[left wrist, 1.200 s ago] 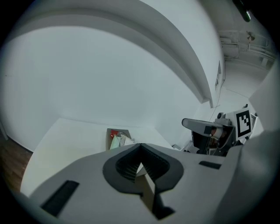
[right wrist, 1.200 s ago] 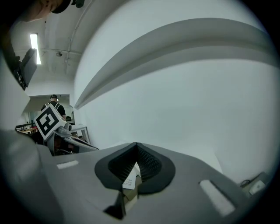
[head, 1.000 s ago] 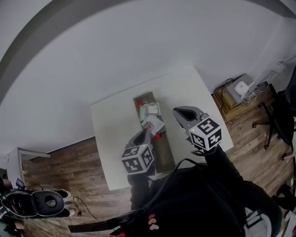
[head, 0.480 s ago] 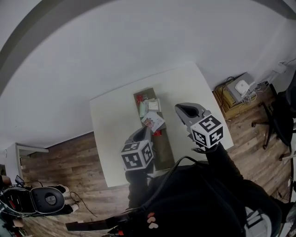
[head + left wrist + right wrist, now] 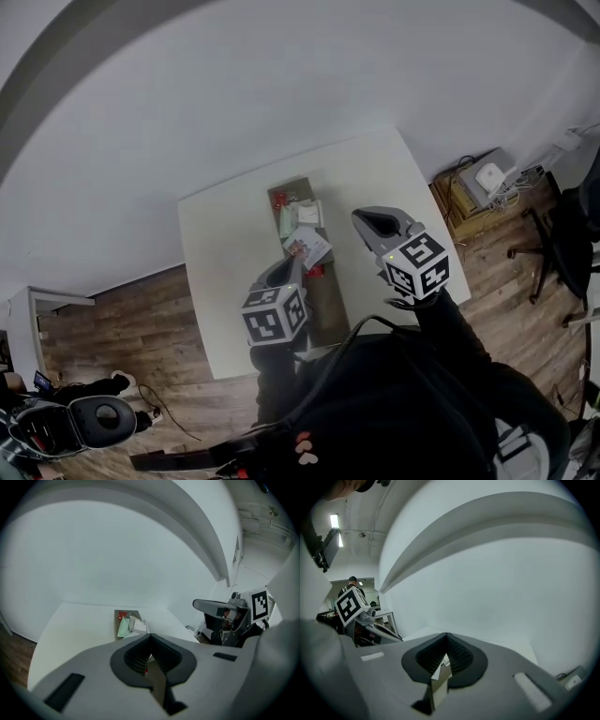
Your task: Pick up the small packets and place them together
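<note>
A: What does the head view show, biggest thing first?

B: A white table fills the middle of the frame. A brown strip lies down its centre, its long axis running from the upper middle toward the lower right.

A: And the tools?

B: The left gripper hangs over the strip's lower half, with its jaws pressed together and nothing between them. The right gripper sits right of the strip over bare table. It is likewise closed and empty.

A: Where are the packets?

B: The packets are heaped loosely at the strip's upper end, some overlapping and tilted. A small red piece lies on the strip just below the heap, close beside the left tip.

A: Which tool is better placed?

B: Probably the left. In its own view the heap lies straight ahead past the jaws, in line with the strip. The right gripper's view shows only wall and table, so it points past the heap, which lies to its left. Either one would need to spread its jaws first.
</note>
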A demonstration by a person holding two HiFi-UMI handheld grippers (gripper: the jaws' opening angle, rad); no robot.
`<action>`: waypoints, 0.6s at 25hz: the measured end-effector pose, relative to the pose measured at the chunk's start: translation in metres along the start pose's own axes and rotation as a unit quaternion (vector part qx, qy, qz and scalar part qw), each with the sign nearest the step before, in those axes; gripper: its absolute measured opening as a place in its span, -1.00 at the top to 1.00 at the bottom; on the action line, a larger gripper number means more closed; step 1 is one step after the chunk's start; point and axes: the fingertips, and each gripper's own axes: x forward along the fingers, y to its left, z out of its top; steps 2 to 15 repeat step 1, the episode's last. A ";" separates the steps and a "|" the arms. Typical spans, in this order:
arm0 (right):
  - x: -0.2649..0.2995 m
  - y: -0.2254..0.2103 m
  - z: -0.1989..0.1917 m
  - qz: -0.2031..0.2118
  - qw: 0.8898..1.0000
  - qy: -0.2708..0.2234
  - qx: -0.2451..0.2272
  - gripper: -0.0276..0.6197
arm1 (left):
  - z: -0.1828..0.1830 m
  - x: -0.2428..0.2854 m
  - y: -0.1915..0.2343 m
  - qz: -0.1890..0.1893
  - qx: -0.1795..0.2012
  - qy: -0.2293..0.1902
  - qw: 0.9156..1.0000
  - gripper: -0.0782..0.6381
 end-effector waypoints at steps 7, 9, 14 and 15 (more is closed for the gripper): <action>-0.009 0.007 -0.004 0.002 1.000 -0.002 -0.001 0.91 | -0.009 -0.008 -0.004 0.003 0.001 -0.002 1.000 0.78; -0.009 0.007 -0.004 0.002 1.000 -0.002 -0.001 0.91 | -0.009 -0.008 -0.004 0.003 0.001 -0.002 1.000 0.78; -0.009 0.007 -0.004 0.002 1.000 -0.002 -0.001 0.91 | -0.009 -0.008 -0.004 0.003 0.001 -0.002 1.000 0.78; -0.009 0.007 -0.004 0.002 1.000 -0.002 -0.001 0.91 | -0.009 -0.008 -0.004 0.003 0.001 -0.002 1.000 0.78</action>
